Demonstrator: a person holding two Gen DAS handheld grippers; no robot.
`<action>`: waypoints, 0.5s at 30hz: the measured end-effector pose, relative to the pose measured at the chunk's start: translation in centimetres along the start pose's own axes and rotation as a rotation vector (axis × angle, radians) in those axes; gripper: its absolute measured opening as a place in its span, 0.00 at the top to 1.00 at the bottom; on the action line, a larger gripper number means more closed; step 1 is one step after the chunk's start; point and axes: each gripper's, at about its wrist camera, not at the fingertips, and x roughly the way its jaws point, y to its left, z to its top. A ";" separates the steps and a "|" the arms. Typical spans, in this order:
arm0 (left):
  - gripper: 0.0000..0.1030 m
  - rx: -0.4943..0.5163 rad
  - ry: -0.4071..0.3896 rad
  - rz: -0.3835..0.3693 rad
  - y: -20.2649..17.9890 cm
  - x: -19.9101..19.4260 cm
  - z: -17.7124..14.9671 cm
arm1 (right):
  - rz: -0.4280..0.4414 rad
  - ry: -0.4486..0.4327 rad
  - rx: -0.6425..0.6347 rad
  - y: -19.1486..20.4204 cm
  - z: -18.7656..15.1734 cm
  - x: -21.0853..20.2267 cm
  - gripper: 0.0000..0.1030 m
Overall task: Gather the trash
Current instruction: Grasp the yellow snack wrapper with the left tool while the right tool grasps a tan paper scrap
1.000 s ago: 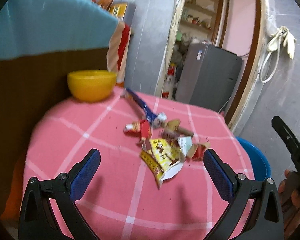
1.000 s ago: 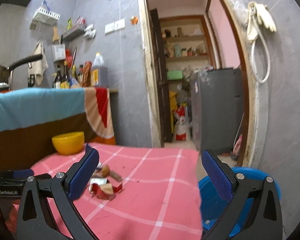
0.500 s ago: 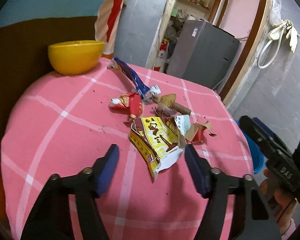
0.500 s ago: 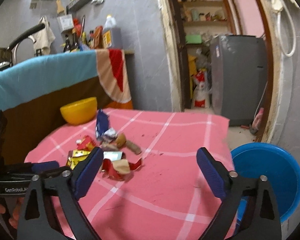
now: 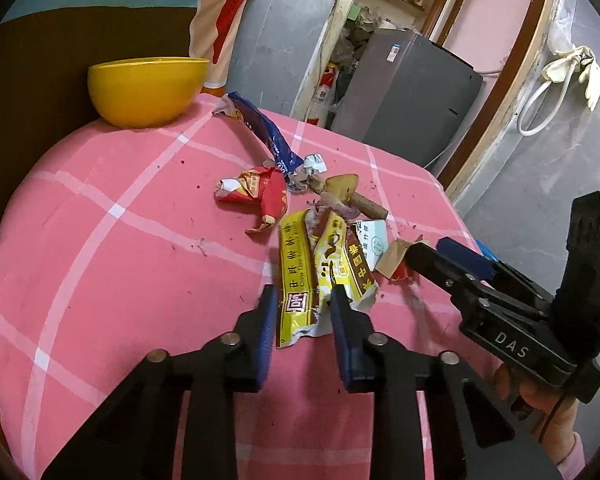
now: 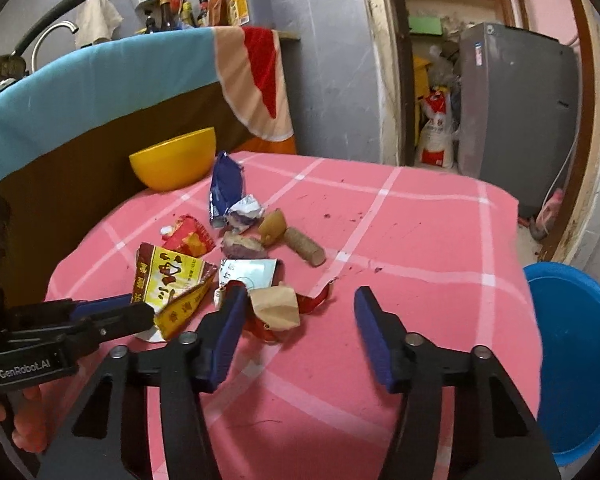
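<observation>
A heap of trash lies mid-table on the pink checked cloth: a yellow wrapper, a red wrapper, a blue wrapper, a white paper and a cardboard tube. My left gripper is low over the cloth, shut on the near end of the yellow wrapper, which buckles between the pads. My right gripper stands open over a crumpled brown-and-red wrapper that lies beside its left finger.
A yellow bowl sits at the table's far left edge. A blue basin stands on the floor off the table's right side. Behind are a cloth-draped counter, a doorway and a grey appliance.
Both grippers came down and forward to the trash heap. The left went from wide open to closed around the yellow wrapper's end. The right narrowed slightly and stays open.
</observation>
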 end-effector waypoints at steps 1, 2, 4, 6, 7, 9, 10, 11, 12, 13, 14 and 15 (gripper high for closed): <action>0.80 0.001 0.000 0.000 -0.1 0.1 0.0 | 0.008 0.003 0.000 0.0 0.0 0.1 0.55; 0.82 0.002 0.000 -0.002 -0.1 0.1 0.1 | 0.019 0.005 0.001 0.0 0.0 0.1 0.61; 0.83 0.005 -0.001 -0.004 -0.1 0.1 0.0 | 0.031 0.006 0.000 0.0 0.0 0.1 0.68; 0.83 0.008 -0.003 -0.003 -0.2 0.1 0.0 | 0.045 0.006 -0.005 0.2 0.0 0.1 0.74; 0.83 0.009 -0.003 -0.003 -0.3 0.1 0.0 | 0.051 0.007 -0.008 0.4 0.0 0.0 0.77; 0.83 0.010 -0.013 0.003 -0.3 0.0 -0.1 | 0.053 0.008 -0.016 0.6 -0.1 0.0 0.79; 0.83 0.009 -0.018 0.008 -0.3 -0.1 -0.1 | 0.050 0.006 -0.021 0.8 -0.2 -0.1 0.79; 0.83 0.006 -0.026 0.010 -0.3 -0.3 -0.2 | 0.048 0.001 -0.022 0.8 -0.2 -0.2 0.80; 0.83 0.004 -0.037 0.010 -0.3 -0.5 -0.3 | 0.048 -0.007 -0.020 0.8 -0.2 -0.4 0.80; 0.83 0.004 -0.046 0.009 -0.3 -0.7 -0.3 | 0.047 -0.014 -0.017 0.7 -0.3 -0.5 0.81; 0.83 0.007 -0.059 0.008 -0.4 -1.0 -0.4 | 0.048 -0.020 -0.012 0.6 -0.3 -0.7 0.81; 0.83 0.010 -0.071 0.011 -0.4 -1.3 -0.5 | 0.046 -0.033 -0.003 0.4 -0.3 -1.0 0.81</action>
